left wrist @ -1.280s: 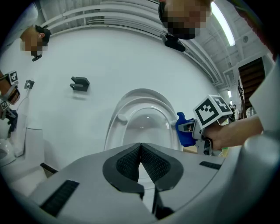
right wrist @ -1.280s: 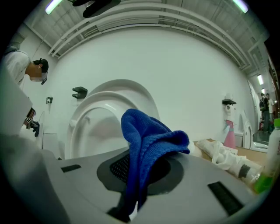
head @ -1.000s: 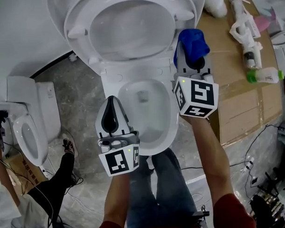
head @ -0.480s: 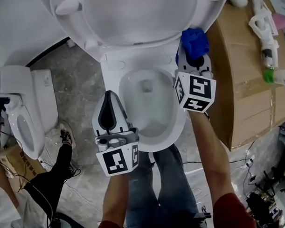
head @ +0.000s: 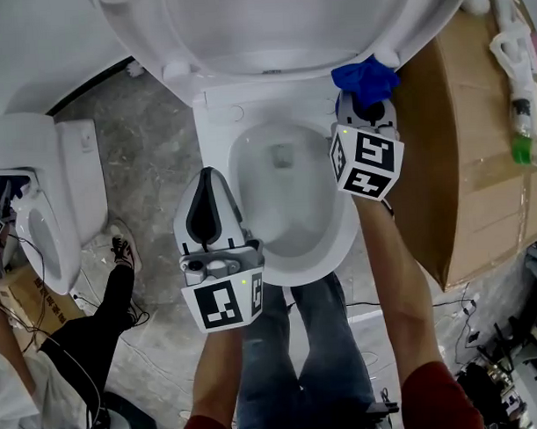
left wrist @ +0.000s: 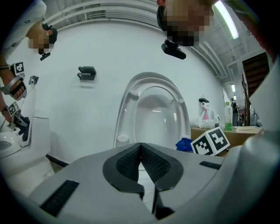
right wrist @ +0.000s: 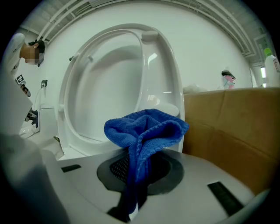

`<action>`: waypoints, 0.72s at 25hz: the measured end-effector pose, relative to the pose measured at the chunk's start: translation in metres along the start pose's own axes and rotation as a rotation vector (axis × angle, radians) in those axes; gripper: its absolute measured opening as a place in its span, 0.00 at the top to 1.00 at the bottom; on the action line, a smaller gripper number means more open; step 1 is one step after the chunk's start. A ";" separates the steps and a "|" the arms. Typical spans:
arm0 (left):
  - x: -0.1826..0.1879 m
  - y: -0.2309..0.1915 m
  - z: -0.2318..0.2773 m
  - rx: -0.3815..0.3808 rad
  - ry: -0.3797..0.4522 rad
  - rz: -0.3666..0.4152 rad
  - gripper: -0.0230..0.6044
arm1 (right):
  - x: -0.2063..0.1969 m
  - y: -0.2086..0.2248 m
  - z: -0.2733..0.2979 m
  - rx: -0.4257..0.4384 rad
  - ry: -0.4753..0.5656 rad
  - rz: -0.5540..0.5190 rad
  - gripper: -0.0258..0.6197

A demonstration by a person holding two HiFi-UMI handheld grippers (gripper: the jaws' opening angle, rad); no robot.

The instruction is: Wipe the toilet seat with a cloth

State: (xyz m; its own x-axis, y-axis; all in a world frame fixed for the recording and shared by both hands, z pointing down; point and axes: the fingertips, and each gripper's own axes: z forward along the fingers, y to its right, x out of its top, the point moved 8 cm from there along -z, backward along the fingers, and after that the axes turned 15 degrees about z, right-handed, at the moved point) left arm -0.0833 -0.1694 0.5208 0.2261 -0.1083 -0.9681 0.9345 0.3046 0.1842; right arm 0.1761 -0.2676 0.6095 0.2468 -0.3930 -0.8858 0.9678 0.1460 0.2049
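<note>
The white toilet has its seat and lid (head: 271, 33) raised, and the bowl rim (head: 348, 224) lies bare below me. My right gripper (head: 367, 105) is shut on a bunched blue cloth (head: 363, 77) over the rim's right rear corner, beside the hinge. In the right gripper view the cloth (right wrist: 144, 129) bulges out of the shut gripper (right wrist: 135, 168) in front of the raised seat (right wrist: 113, 87). My left gripper (head: 208, 176) is shut and empty over the left side of the rim. In the left gripper view its gripper (left wrist: 140, 146) is shut, aimed at the raised seat (left wrist: 151, 109).
A cardboard box (head: 478, 158) stands hard against the toilet's right side, with a green-capped bottle (head: 521, 148) and a sprayer on top. A second, smaller toilet (head: 49, 217) stands at the left. Another person's leg (head: 97, 338) and cables lie on the floor there.
Both grippers have sunk toward the bowl. The right one with the cloth dropped further, from in front of the raised seat to the rim's right rear corner.
</note>
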 end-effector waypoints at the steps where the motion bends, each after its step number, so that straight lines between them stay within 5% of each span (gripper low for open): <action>1: -0.001 -0.001 0.000 0.001 0.001 0.000 0.94 | -0.005 0.000 0.004 -0.004 -0.015 0.000 0.87; 9: -0.001 -0.012 0.003 0.021 0.017 -0.011 0.94 | -0.027 -0.010 0.017 -0.003 -0.060 0.023 0.87; 18: 0.000 -0.035 -0.003 0.032 0.030 -0.013 0.94 | -0.053 -0.079 0.024 0.078 -0.115 0.082 0.87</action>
State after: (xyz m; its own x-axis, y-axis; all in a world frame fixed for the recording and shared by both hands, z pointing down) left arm -0.1164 -0.1773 0.5136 0.2061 -0.0834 -0.9750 0.9457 0.2729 0.1766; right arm 0.0873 -0.2796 0.6504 0.3249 -0.4847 -0.8121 0.9439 0.1125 0.3105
